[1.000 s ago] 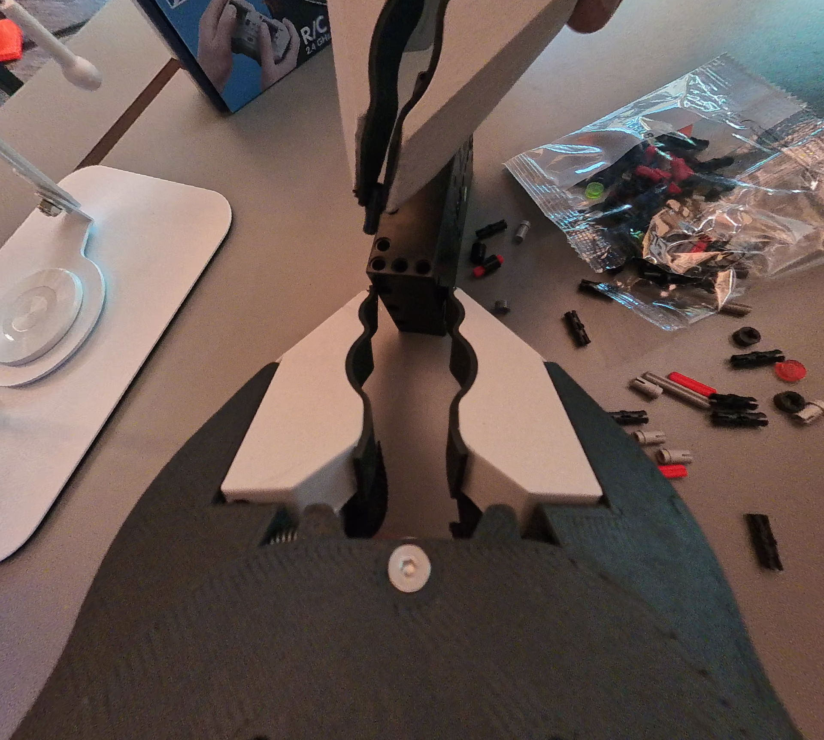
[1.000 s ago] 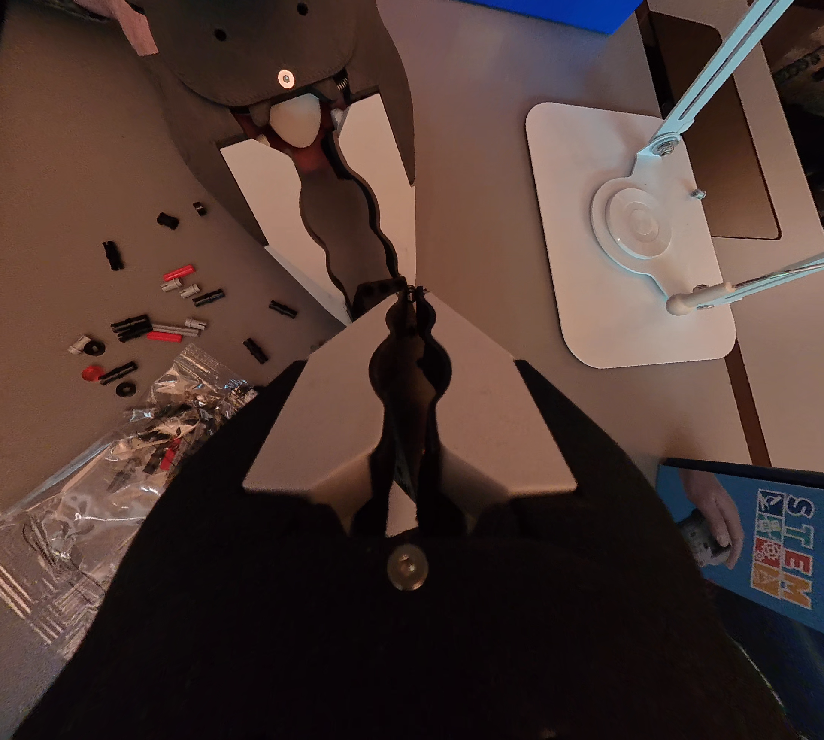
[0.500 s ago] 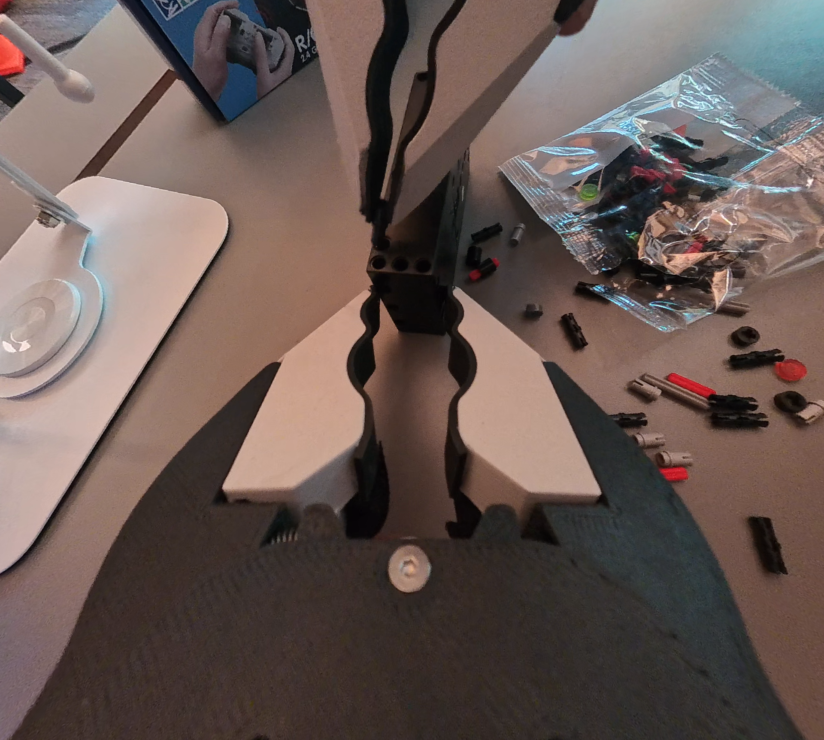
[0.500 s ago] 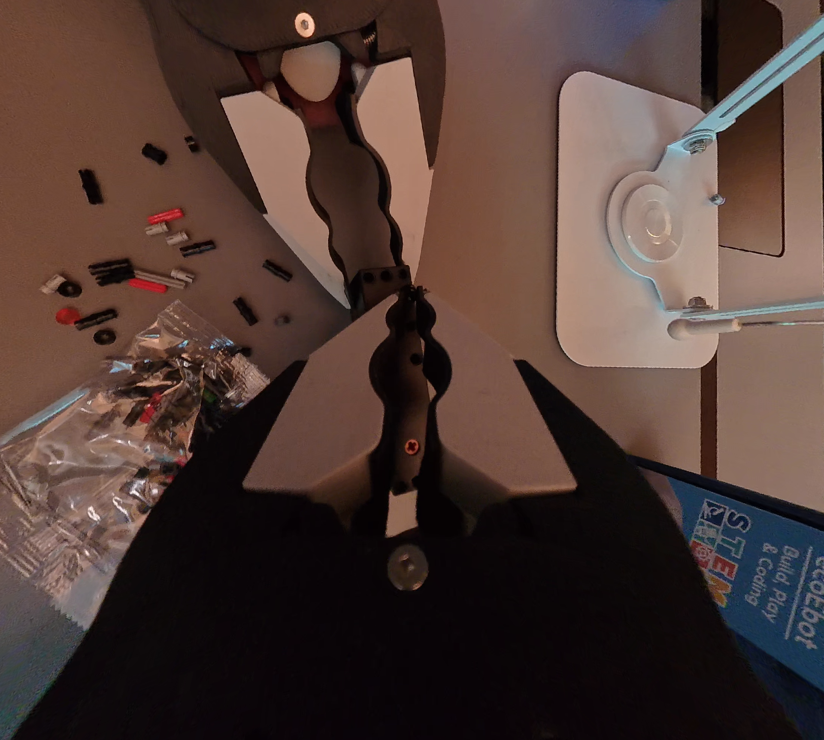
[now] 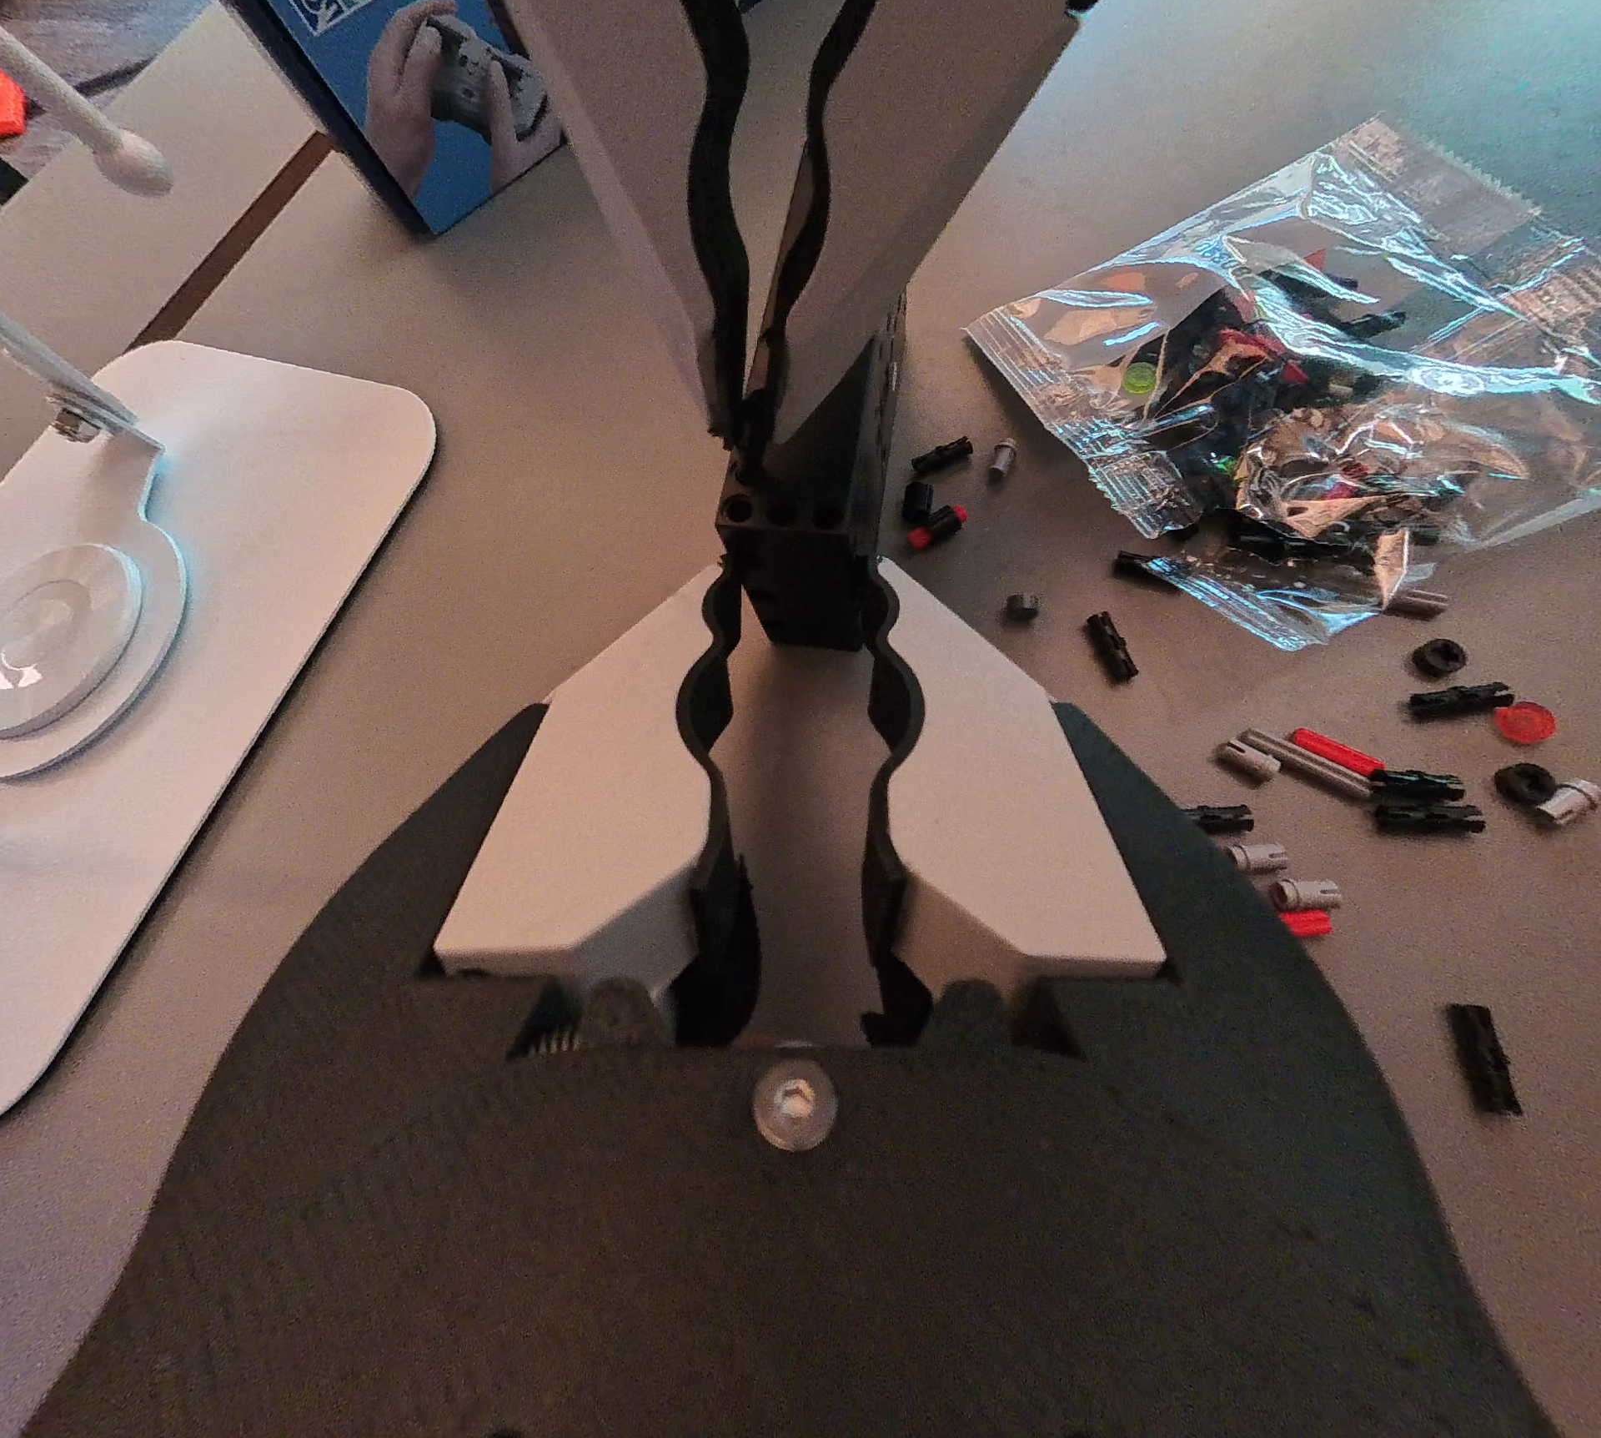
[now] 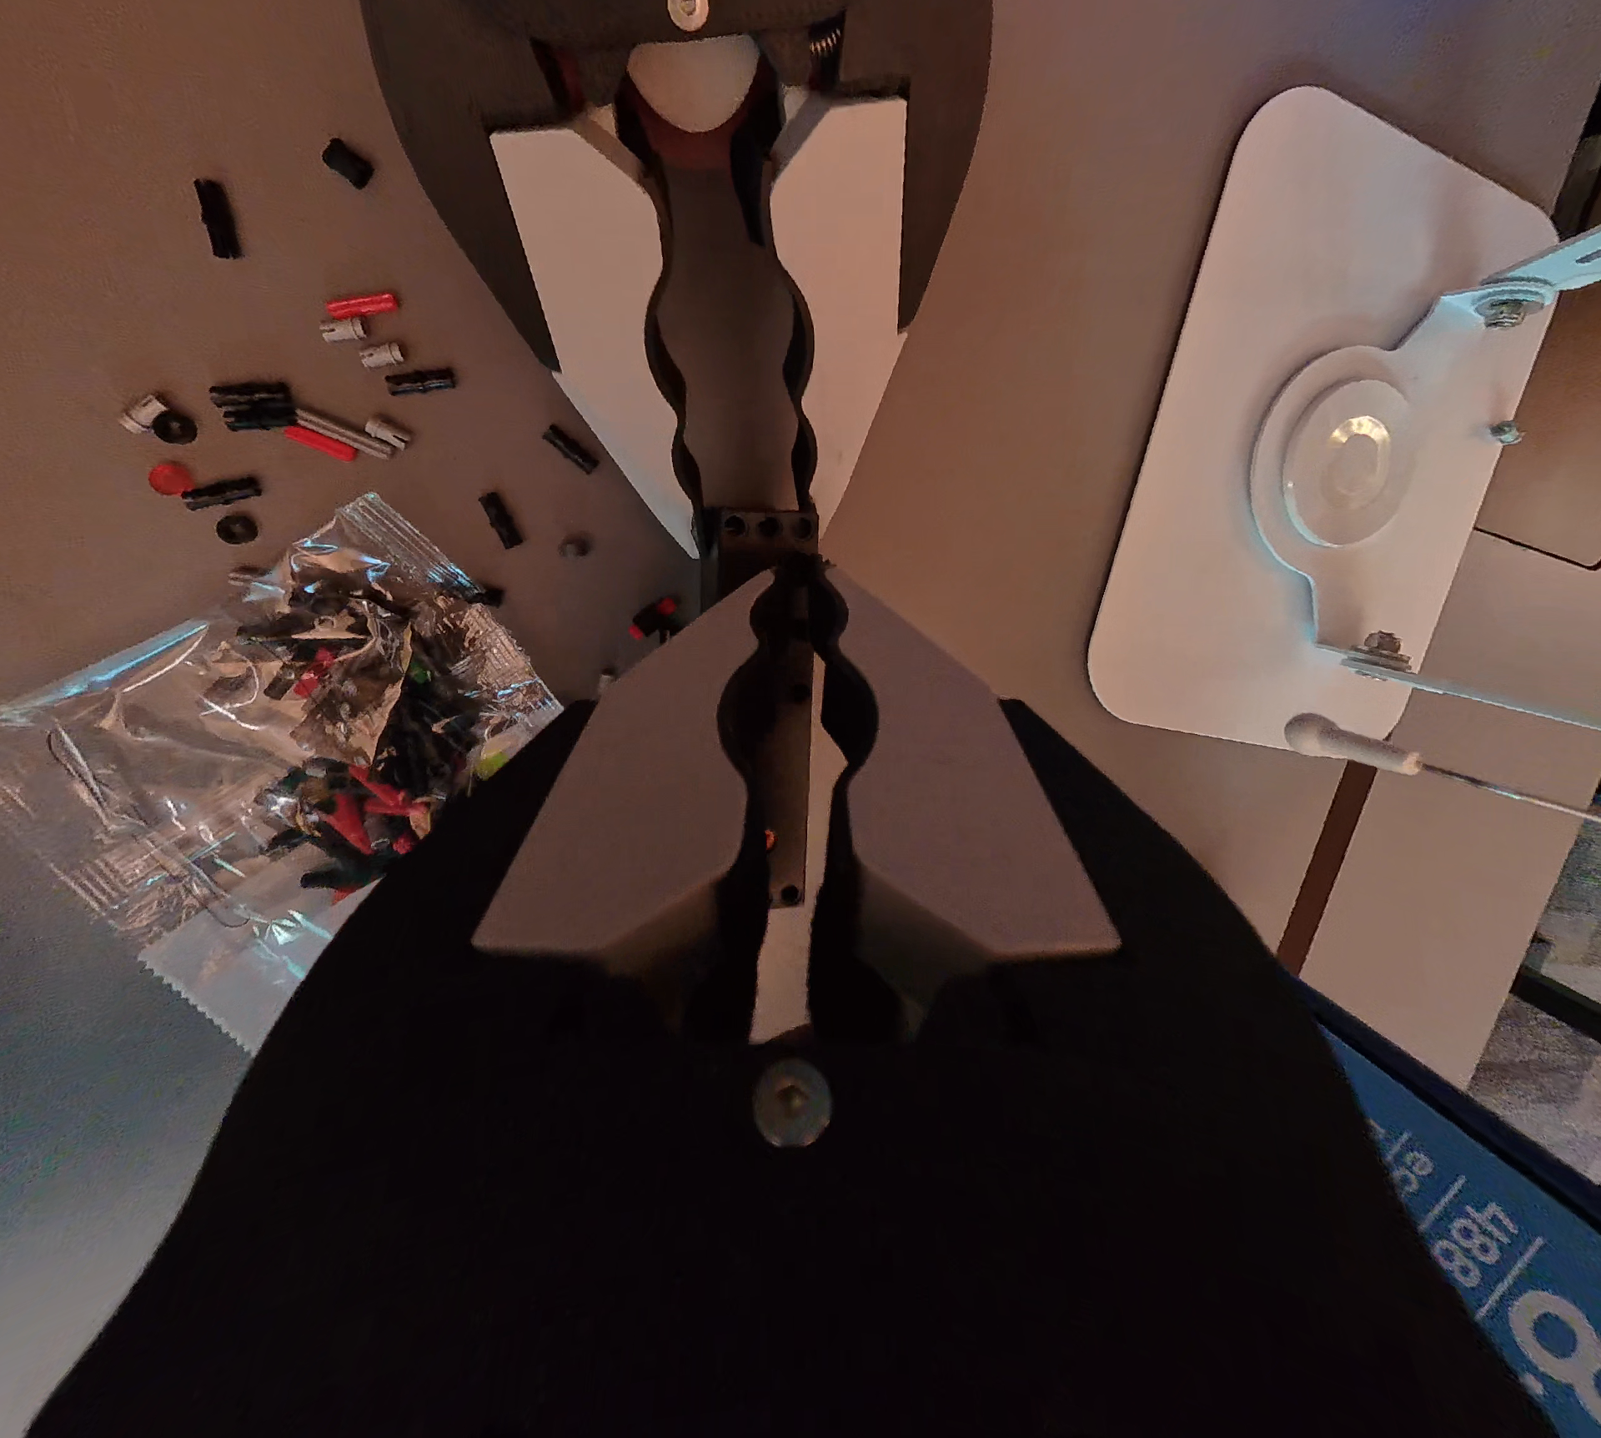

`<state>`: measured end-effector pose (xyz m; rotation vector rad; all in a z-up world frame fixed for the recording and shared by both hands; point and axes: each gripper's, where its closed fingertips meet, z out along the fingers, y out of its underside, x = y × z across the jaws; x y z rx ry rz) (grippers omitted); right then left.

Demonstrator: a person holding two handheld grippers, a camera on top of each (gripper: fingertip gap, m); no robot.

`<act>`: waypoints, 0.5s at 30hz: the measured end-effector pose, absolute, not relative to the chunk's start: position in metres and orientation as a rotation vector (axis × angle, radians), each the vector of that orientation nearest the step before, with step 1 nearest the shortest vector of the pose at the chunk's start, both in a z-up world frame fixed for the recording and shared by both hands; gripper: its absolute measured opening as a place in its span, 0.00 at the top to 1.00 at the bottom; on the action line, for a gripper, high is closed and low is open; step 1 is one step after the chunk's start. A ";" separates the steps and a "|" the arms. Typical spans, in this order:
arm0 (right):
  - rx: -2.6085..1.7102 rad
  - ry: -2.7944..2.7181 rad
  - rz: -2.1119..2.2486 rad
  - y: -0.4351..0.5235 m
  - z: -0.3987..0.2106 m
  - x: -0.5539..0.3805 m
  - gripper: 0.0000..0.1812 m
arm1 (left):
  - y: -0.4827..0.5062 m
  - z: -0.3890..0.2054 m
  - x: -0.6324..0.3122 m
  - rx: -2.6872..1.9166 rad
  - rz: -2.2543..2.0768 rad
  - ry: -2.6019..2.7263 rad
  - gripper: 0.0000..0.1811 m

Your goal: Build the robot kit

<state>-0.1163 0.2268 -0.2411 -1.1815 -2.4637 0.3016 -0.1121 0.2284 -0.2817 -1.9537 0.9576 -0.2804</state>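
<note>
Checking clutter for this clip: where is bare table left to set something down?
Bare grey table lies between the white rounded stand base and the black holed block. It is crowded right of the block: crinkled clear bag and scattered small pins.

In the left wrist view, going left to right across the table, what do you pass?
White stand base → blue box → black block clamped in the left gripper jaws → clear bag of parts → red disc.

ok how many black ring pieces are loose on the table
2. One black ring lies near the bag corner, the other beside a grey pin. More could hide inside the bag.
</note>
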 end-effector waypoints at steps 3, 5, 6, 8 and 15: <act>-1.156 -2.480 0.284 0.228 -0.241 -0.117 1.00 | 0.229 -0.282 -0.112 -1.958 -0.285 0.954 0.86; -1.153 -2.472 0.287 0.229 -0.242 -0.118 1.00 | 0.229 -0.282 -0.112 -1.960 -0.287 0.952 0.86; -1.152 -2.467 0.295 0.228 -0.242 -0.117 1.00 | 0.229 -0.282 -0.112 -1.957 -0.288 0.955 0.86; -1.154 -2.461 0.298 0.228 -0.242 -0.116 1.00 | 0.229 -0.282 -0.112 -1.955 -0.284 0.957 0.86; -1.143 -2.507 0.292 0.229 -0.243 -0.114 0.99 | 0.229 -0.282 -0.112 -1.964 -0.296 0.950 0.86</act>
